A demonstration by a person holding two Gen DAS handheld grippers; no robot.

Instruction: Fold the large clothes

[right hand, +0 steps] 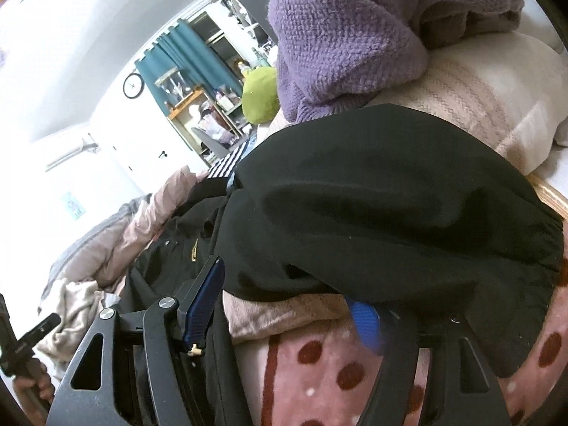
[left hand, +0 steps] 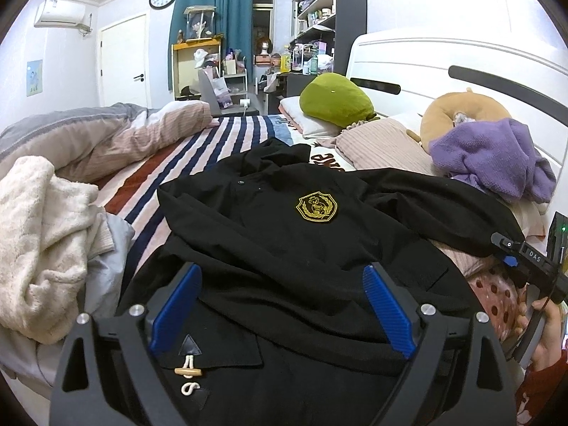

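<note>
Black cloth covered the near part of the striped bed (left hand: 220,135): the black coat (left hand: 284,234), gold crest (left hand: 317,207) upward, lay spread there. The left gripper (left hand: 282,305) hung over its lower front with blue fingers (left hand: 175,312) wide apart, gripping nothing. The right gripper (right hand: 284,305) stood spread too, at the coat's sleeve (right hand: 408,206), which draped over one pad beside a purple knit (right hand: 340,32).

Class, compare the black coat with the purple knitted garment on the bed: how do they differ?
The black coat lies spread out in front; the purple knitted garment sits bunched by the pillows. The coat is smooth with a gold crest; the purple one is fuzzy and plain. Both lie unfolded on the bed.
</note>
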